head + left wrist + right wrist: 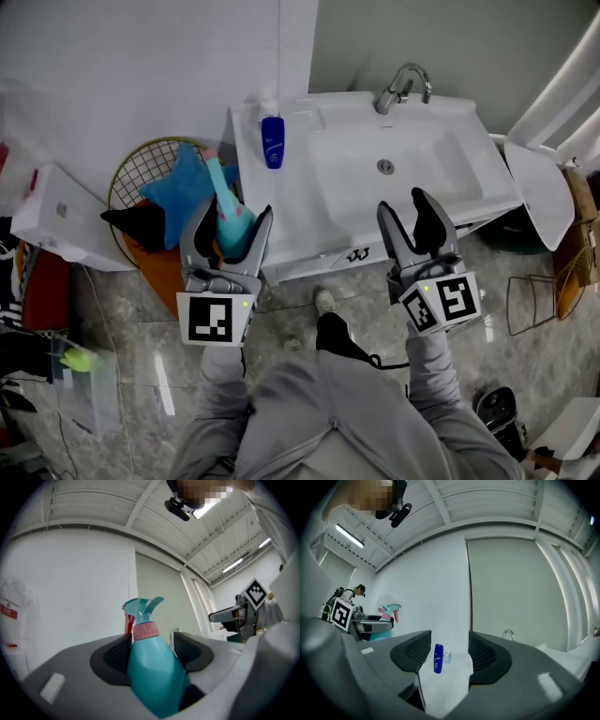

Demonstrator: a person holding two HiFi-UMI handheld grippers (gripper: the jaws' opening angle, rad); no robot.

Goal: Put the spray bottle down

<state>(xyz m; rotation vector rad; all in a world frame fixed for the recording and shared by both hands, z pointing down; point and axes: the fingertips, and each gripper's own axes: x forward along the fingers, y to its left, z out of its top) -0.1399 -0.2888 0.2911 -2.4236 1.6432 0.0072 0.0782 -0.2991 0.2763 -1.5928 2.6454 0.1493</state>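
A teal spray bottle (pixel 228 214) with a pink collar and red trigger stands upright between the jaws of my left gripper (pixel 230 225), which is shut on its body. In the left gripper view the spray bottle (pixel 152 667) fills the gap between the dark pads, nozzle up. It hangs just left of the white sink's (pixel 309 216) front left corner, above a wire basket. My right gripper (pixel 414 217) is open and holds nothing, over the sink's front right rim. The right gripper view looks along the sink (pixel 445 681) and shows the spray bottle (pixel 389 612) far left.
A blue bottle (pixel 273 141) and a small clear pump bottle (pixel 269 101) stand at the sink's back left corner. A chrome tap (pixel 401 86) is at the back. The round wire basket (pixel 150 164) holds blue and black cloths. White boxes lie at left, a wire rack (pixel 544 300) at right.
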